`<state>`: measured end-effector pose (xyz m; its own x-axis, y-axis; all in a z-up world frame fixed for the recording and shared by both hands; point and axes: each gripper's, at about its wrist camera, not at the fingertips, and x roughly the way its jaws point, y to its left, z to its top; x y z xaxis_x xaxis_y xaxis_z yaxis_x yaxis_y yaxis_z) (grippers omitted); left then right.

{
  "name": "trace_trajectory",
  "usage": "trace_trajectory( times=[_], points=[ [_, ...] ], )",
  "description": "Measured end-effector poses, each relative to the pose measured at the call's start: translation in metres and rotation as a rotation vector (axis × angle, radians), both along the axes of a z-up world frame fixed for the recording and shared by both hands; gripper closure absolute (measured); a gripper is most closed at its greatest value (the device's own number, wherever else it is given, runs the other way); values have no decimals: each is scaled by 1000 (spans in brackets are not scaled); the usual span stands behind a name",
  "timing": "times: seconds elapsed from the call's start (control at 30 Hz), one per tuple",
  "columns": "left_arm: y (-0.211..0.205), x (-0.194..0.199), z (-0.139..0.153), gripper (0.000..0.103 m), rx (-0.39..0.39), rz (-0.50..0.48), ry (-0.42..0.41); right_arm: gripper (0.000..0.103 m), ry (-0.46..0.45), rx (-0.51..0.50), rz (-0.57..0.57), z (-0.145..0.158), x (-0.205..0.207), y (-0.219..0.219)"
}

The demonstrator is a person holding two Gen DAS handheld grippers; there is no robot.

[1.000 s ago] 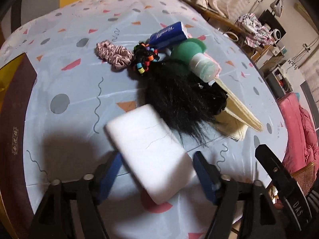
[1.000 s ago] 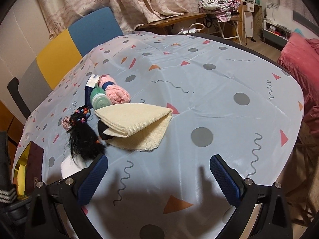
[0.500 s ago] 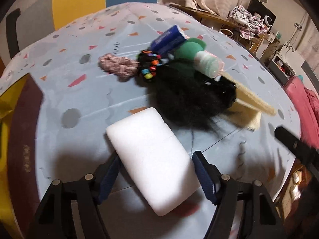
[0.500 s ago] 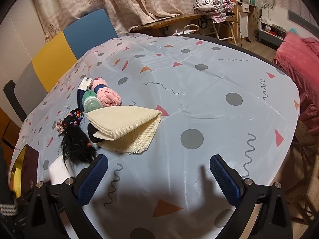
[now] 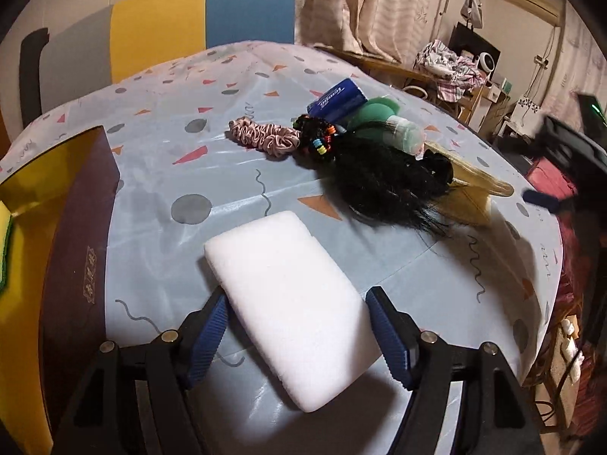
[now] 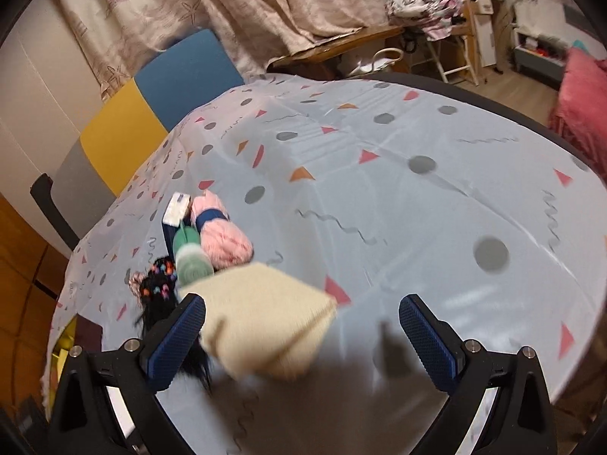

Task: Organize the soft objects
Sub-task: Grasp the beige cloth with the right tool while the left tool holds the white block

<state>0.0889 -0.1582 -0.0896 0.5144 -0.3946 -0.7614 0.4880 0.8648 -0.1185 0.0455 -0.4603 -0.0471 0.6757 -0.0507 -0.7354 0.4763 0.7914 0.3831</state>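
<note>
Left gripper (image 5: 297, 335) clamped across white foam sponge (image 5: 288, 288); sponge lifted clear of tablecloth (image 5: 235, 174).

Since a second ago the jaws have narrowed onto the sponge's long sides, and its shadow now falls separately beneath it, so the pick looks complete. The maroon box (image 5: 81, 227) with yellow lining has come into view at left, the likely drop point. Right gripper (image 6: 303, 335) is wide open, holding nothing, now nearer the folded cream cloth (image 6: 261, 322), probably the next item. Scrunchie (image 5: 263, 137) and black hairpiece (image 5: 383, 178) remain unsorted.
</note>
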Motion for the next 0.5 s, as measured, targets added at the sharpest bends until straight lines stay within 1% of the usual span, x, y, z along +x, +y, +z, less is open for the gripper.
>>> trace_trajectory(
  times=[0.1, 0.2, 0.3, 0.33, 0.37, 0.43, 0.5],
  points=[
    [3, -2, -2, 29, -26, 2, -20, 0, 43, -14, 33, -3, 22, -6],
    [3, 0, -2, 29, -26, 0, -15, 0, 97, -5, 87, -16, 37, -4],
    [4, -1, -3, 29, -34, -1, -17, 3, 133, -7, 145, -28, 41, 8],
    [4, -1, -3, 29, -36, -1, -20, 6, 132, 8, 152, -32, 39, 13],
    [4, -2, -3, 29, -37, 0, -22, 6, 128, 21, 156, -36, 38, 17],
    [5, -3, -3, 28, -38, 0, -25, 8, 115, -20, 163, -35, 34, 28],
    [5, -3, -3, 28, -42, -1, -25, 17, 126, -84, 189, -34, 31, 40]
  ],
)
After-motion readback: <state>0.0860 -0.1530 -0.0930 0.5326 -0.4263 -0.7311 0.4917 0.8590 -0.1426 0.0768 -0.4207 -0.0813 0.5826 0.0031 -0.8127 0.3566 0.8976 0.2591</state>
